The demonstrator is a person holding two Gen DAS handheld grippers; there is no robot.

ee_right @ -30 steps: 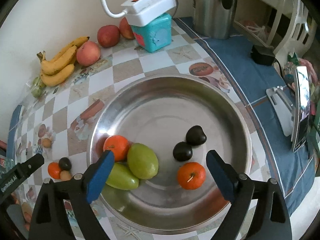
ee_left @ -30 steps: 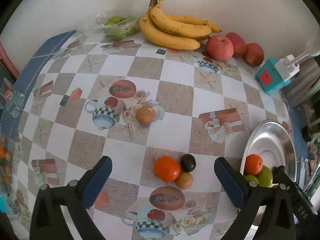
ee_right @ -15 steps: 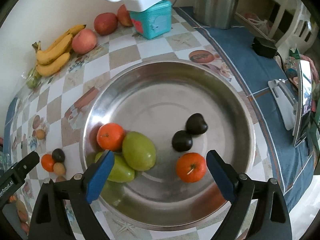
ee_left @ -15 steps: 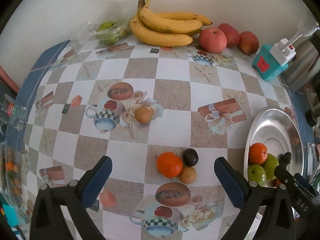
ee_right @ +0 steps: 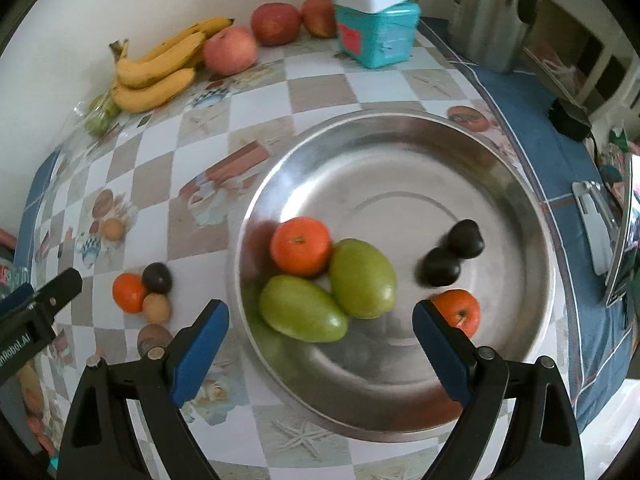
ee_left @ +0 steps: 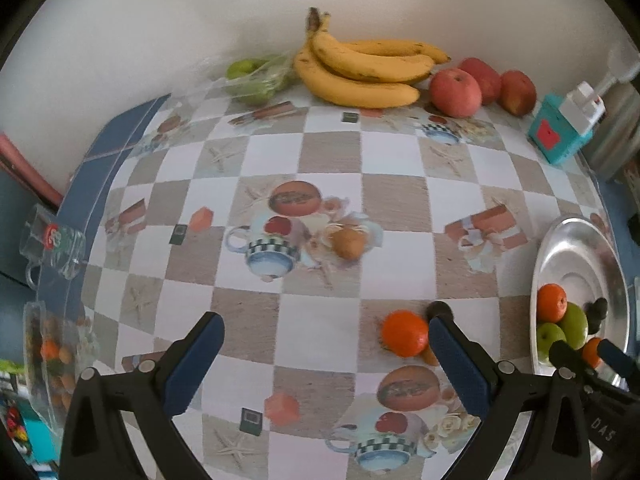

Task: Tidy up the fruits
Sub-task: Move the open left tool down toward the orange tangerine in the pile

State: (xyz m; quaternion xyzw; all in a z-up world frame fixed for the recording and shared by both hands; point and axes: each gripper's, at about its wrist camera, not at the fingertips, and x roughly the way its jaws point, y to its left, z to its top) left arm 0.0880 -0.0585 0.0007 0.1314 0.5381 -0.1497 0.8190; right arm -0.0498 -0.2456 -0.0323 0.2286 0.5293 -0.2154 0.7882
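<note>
Fruits are split between the steel plate (ee_right: 400, 136) and the checked worktop (ee_left: 320, 160). In the plate you have two oranges (ee_right: 301, 245), two green mangoes (ee_right: 362, 278) lying against each other, and two dark plums (ee_right: 464, 239) touching one another. On the worktop just left of the plate sits a tight cluster: an orange (ee_right: 128, 293), a dark plum (ee_right: 157, 278) and a small brown fruit (ee_right: 156, 309), all touching. Another brown fruit (ee_left: 349, 243) rests alone further out on the printed cloth. Against the wall lie a bunch of bananas (ee_left: 360, 68), three red apples (ee_left: 455, 92) and a bag of green fruit (ee_left: 256, 80). Your left gripper (ee_left: 324, 354) hangs over the worktop with its jaws spread wide and nothing between them; the loose orange lies just beside its right finger. Your right gripper (ee_right: 320, 344) is over the near side of the plate, jaws likewise wide and empty, with the mangoes in front of the gap.
</note>
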